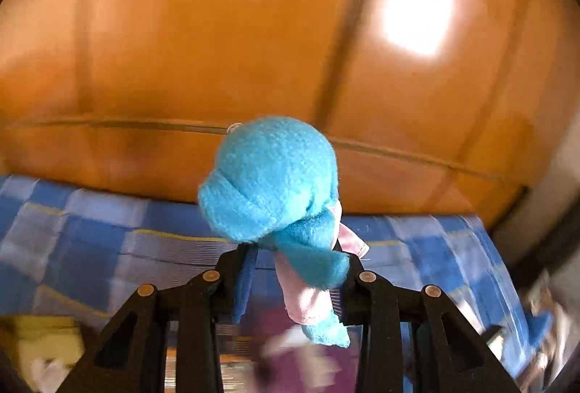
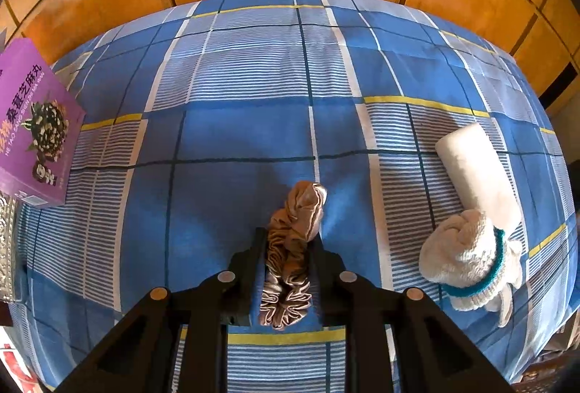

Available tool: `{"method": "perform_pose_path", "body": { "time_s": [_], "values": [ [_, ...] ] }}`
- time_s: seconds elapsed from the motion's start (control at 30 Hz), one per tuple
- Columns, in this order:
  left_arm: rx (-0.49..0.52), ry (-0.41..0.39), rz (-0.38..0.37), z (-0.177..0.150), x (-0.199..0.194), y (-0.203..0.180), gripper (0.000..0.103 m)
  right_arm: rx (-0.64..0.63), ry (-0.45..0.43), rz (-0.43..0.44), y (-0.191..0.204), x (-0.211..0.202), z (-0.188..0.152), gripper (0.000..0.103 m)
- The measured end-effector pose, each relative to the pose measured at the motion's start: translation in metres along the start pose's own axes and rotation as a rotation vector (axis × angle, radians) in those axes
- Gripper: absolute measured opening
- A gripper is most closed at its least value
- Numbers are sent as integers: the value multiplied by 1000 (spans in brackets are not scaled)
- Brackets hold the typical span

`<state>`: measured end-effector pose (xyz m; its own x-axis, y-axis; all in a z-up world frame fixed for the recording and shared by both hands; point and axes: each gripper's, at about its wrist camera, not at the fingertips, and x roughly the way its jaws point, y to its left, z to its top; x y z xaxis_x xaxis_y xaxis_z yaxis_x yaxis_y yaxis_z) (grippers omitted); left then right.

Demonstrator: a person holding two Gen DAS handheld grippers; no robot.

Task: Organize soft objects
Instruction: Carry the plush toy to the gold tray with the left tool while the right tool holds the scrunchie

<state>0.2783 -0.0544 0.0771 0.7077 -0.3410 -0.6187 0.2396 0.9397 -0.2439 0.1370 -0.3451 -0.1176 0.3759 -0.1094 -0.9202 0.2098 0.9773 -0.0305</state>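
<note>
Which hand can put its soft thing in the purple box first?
Probably the left. Its tongs hold the blue toy up in the air, with something purple blurred just below. The right tongs hold the scrunchie low over the cloth, away from the box.

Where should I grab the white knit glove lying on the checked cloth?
Take the white knit glove at its bunched cuff by the teal band, coming from above with the jaws across the band. It lies flat beside the white roll, so side access is poor.

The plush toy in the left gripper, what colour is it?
The plush toy is bright turquoise blue with a pale pink part, seen best in the left wrist view.
</note>
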Motion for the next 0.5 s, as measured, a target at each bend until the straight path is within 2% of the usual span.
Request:
{"method": "perform_pose_path", "body": {
  "time_s": [0.2,0.5],
  "values": [
    [-75,-44,114,-34,-47,82,36,-57,-17,-45,14,-6,-3,21],
    [-241,-77,262,-124,-130,194,38,-111,-40,-92,28,-7,-4,21]
  ]
}}
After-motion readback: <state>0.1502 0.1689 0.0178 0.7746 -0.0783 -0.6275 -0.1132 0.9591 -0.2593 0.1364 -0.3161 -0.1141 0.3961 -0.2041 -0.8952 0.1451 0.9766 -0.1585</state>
